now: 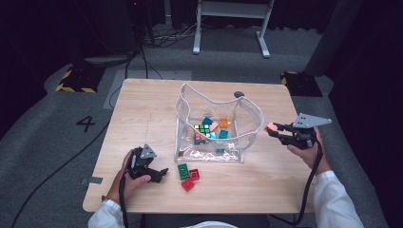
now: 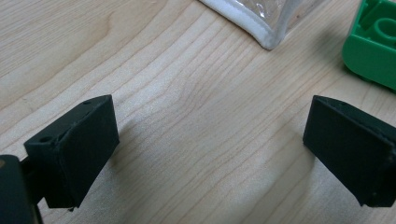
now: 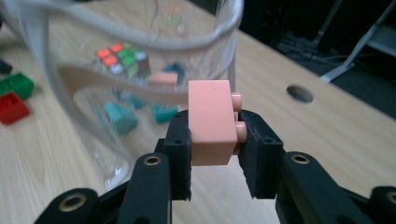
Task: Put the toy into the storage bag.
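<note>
- Currently, the right gripper [image 1: 277, 130] is held above the table [image 1: 142, 109], just beside the right wall of the clear bin [image 1: 247, 118], with its jaws closed on a pink brick [image 3: 211, 122].
- In the right gripper view the pink brick stands on end between the jaws: its long axis runs up and down, and roughly its upper half rises above the jaw tips.
- The studs of the pink brick point sideways, toward the jaw on the right of that view. The smooth opposite face lies against the other jaw.
- In the high view the pink brick [image 1: 271, 126] sits at the tip of the right gripper, level with the rim of the clear bin and outside it.
- The clear bin stands at the middle of the table. It holds a puzzle cube [image 1: 203, 130] and several teal, orange and pink bricks.
- The left gripper [image 1: 161, 175] rests low on the near left part of the table. Its jaws are spread wide apart with bare wood between them, gripping nothing.
- A green brick [image 1: 183, 170] and two red bricks [image 1: 190, 179] lie on the table in front of the clear bin, just right of the left gripper.
- In the left gripper view the green brick [image 2: 373, 46] lies beyond the jaw on the right, apart from it.
</note>
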Tool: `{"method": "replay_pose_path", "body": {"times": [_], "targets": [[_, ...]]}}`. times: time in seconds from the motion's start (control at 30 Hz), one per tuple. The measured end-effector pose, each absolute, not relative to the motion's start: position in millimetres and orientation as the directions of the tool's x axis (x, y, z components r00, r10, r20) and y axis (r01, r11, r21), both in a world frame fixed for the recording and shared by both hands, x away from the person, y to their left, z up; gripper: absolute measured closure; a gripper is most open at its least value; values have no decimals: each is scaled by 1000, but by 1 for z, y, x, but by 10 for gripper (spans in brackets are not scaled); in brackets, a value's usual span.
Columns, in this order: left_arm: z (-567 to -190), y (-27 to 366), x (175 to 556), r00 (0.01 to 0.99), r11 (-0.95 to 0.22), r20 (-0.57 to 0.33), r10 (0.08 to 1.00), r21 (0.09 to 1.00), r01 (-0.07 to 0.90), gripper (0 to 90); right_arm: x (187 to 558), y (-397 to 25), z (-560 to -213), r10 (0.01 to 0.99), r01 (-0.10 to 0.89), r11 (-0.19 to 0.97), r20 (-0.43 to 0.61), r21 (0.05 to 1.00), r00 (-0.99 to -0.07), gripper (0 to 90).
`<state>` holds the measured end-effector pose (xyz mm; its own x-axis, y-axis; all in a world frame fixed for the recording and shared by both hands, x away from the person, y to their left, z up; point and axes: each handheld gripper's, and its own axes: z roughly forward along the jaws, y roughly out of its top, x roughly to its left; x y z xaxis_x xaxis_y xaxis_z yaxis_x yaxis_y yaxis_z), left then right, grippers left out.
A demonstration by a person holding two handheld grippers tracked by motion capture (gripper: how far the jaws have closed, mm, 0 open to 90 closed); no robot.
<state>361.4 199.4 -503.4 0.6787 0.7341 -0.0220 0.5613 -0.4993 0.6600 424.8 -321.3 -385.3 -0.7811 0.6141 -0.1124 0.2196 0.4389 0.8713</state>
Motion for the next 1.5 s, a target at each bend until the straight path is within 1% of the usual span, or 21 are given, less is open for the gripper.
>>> {"method": "replay_pose_path", "body": {"times": [0.13,0.4,0.63,0.9,1.1,1.27,1.5], "targets": [[-503,199,361,678,-499,-22,734,660,561,35,434,-321,-365,615,196,427,-125,883,-778,669],[-503,199,361,679,-499,-22,734,660,561,35,451,-314,-335,625,181,429,-146,885,-767,669],[-503,199,361,679,-499,-22,734,660,561,35,462,-302,-317,614,153,426,-161,892,-772,669],[-503,199,362,679,-499,-22,734,660,561,35,475,-286,-302,612,152,427,-161,892,-774,669],[-503,199,361,679,-499,-23,734,660,561,35,476,-267,-293,568,128,435,-161,891,-807,669],[-503,199,361,679,-499,-22,734,660,561,35,478,-244,-294,485,66,474,-198,878,-852,669],[-503,199,361,679,-499,-22,734,660,561,35,477,-210,-299,394,49,531,-196,846,-898,669]]}}
